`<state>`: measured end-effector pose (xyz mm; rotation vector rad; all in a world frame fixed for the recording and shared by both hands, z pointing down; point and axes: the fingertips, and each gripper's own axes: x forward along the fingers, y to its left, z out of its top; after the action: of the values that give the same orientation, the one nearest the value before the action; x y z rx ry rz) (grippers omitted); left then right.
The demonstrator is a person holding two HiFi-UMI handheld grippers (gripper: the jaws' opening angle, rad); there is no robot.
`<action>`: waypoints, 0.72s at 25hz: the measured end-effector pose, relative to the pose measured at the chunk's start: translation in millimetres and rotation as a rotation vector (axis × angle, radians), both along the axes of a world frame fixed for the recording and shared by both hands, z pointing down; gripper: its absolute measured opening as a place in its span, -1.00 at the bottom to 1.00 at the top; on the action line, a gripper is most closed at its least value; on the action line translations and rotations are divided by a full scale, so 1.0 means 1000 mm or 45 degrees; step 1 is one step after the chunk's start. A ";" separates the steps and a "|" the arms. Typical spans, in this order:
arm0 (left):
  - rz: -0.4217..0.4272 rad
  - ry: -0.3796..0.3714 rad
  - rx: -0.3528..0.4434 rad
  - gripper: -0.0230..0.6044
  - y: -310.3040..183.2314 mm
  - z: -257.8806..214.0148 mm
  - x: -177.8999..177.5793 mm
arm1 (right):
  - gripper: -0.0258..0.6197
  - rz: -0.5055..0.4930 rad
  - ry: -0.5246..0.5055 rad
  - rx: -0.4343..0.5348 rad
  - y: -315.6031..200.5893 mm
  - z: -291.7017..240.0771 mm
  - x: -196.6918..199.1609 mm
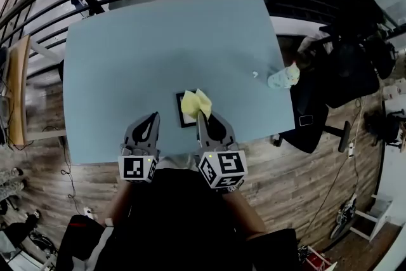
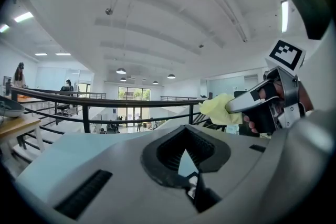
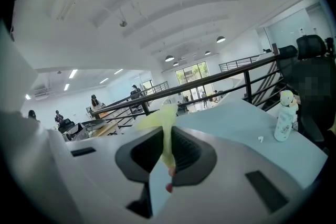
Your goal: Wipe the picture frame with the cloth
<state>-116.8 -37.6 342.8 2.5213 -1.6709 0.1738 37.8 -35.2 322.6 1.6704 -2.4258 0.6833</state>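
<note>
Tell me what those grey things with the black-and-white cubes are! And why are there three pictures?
They are two grabbing tools, and a person holds one in each hand. The head view comes from a camera on the person's head, looking down at a blue table. The other two pictures come from little cameras that ride on each tool and look along its jaws. The right gripper has its jaws pinched on a yellow cloth, held over a black picture frame that lies on the table. The left gripper has its jaws closed on nothing. A bottle stands near the table's right edge.
</note>
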 end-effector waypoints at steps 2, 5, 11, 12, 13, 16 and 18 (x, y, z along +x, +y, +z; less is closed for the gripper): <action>0.008 -0.007 -0.009 -0.93 -0.006 0.004 0.001 | -0.81 0.007 0.000 -0.026 -0.005 0.007 0.002; 0.015 -0.017 -0.022 -0.93 -0.016 0.011 0.004 | -0.81 0.008 0.005 -0.069 -0.014 0.022 0.005; 0.014 -0.044 -0.057 -0.93 -0.031 0.031 0.010 | -0.81 -0.023 0.052 -0.195 -0.028 0.072 0.011; 0.009 -0.046 -0.074 -0.93 -0.033 0.035 0.010 | -0.81 -0.031 0.065 -0.215 -0.031 0.080 0.011; 0.005 -0.049 -0.094 -0.93 -0.034 0.039 0.010 | -0.81 -0.040 0.075 -0.237 -0.034 0.088 0.012; 0.002 -0.046 -0.122 -0.93 -0.038 0.047 0.012 | -0.81 -0.067 0.100 -0.302 -0.039 0.109 0.011; 0.008 -0.029 -0.109 -0.93 -0.044 0.049 0.016 | -0.81 -0.088 0.109 -0.343 -0.042 0.124 0.008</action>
<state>-100.6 -81.8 392.3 2.4716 -1.6273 0.2692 46.1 -77.0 446.8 1.4732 -2.2068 0.8647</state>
